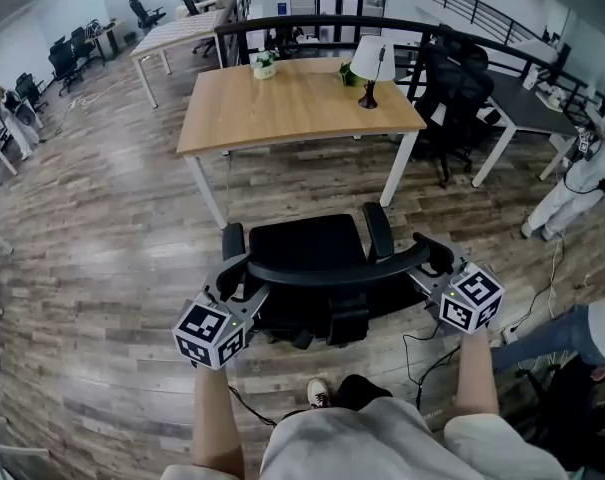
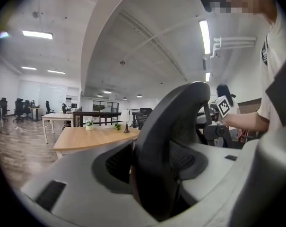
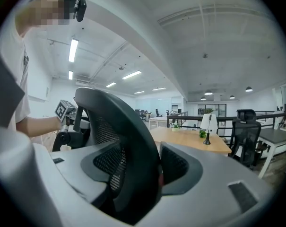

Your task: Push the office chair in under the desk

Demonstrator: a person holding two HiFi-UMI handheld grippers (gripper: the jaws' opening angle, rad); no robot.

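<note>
Left gripper (image 2: 157, 161): jaws wide apart, straddling the top rim of the backrest (image 1: 337, 268) at its left end. I see no firm pinch. Right gripper (image 3: 138, 167): same at the right end, jaws spread, rim between them, maybe grazing one pad.

Office chair (image 1: 307, 253) sits just in front of the person, well apart from the near edge of the desk (image 1: 292, 103) and slightly right of the desk's centre.

Risks as I see them:
- with unclamped jaws, a push could ride up or slip off the curved rim
- uneven force left vs right would swivel the seat or veer the casters
- the right armrest (image 1: 378, 230) lines up close to the right desk leg (image 1: 400, 168) and could clip it
- I can't tell whether the armrests clear the desktop
- floor cable (image 1: 422, 343) lies near the person's feet, so there's a snag risk
- a hard bump could rock the lamp (image 1: 370, 63)

The seat faces far, toward the desk. The backrest's long axis runs left-right, roughly parallel to the desk's near edge.
</note>
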